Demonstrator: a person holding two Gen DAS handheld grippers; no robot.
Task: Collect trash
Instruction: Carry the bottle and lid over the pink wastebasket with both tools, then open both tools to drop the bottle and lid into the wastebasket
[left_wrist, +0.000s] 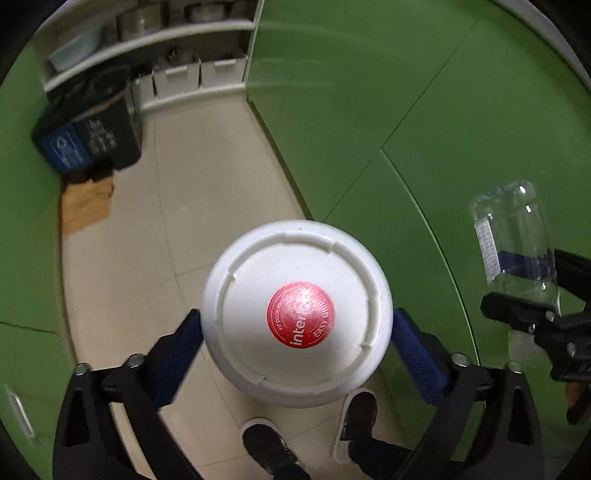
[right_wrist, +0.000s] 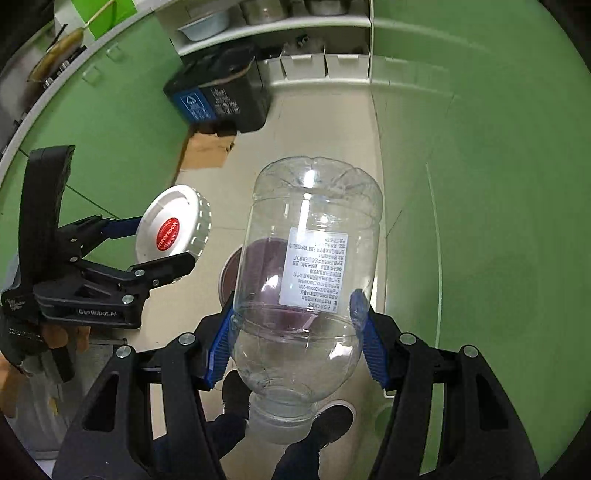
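Note:
My left gripper is shut on a white round lid with a red sticker, its blue pads pressing the rim on both sides. The same lid and left gripper show at the left of the right wrist view. My right gripper is shut on a clear empty plastic bottle with a white label, base pointing away and neck toward the camera. That bottle appears at the right edge of the left wrist view. A black trash bin with a blue label stands on the floor ahead, also the bin.
Green cabinet doors flank a narrow tiled floor. Brown cardboard lies beside the bin. White shelves with boxes stand at the far end. A person's dark shoes are below. A dark round object lies on the floor behind the bottle.

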